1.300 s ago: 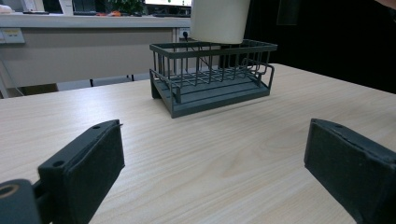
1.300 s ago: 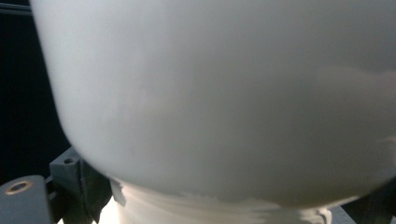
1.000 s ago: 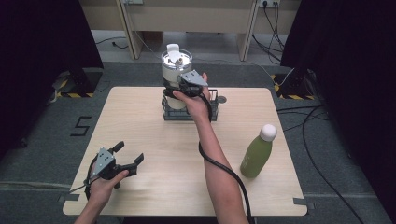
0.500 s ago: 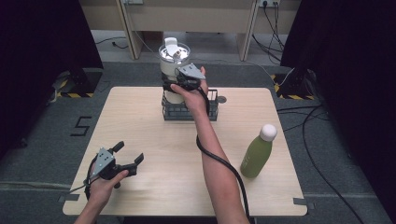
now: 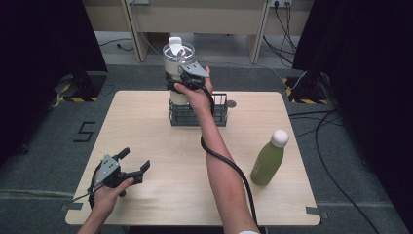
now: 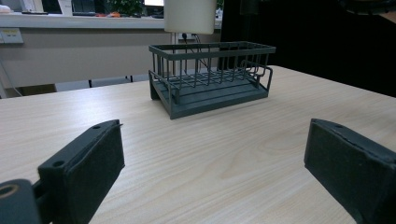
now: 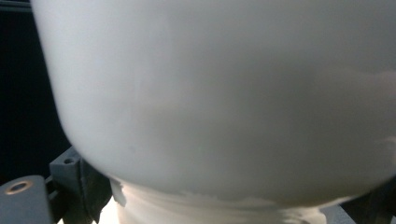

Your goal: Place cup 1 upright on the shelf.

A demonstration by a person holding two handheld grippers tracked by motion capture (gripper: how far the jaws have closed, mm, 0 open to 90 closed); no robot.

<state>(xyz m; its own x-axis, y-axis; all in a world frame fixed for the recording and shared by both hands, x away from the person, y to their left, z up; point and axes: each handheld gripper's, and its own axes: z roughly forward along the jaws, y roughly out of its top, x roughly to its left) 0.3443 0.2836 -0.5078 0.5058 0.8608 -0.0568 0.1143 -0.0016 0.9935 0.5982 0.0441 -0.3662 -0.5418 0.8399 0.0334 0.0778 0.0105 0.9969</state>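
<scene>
Open table (image 5: 146,126) left; basket (image 5: 220,117), green bottle (image 5: 267,161) perhaps obstructing right.

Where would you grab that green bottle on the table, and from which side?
Probably around the middle of the green bottle, below its white cap. It stands upright with straight, round sides, so open tongs can close across the body from the side. The free left tongs are open near the table's front left, so they would come at it level from its left, where the wood lies bare.
</scene>
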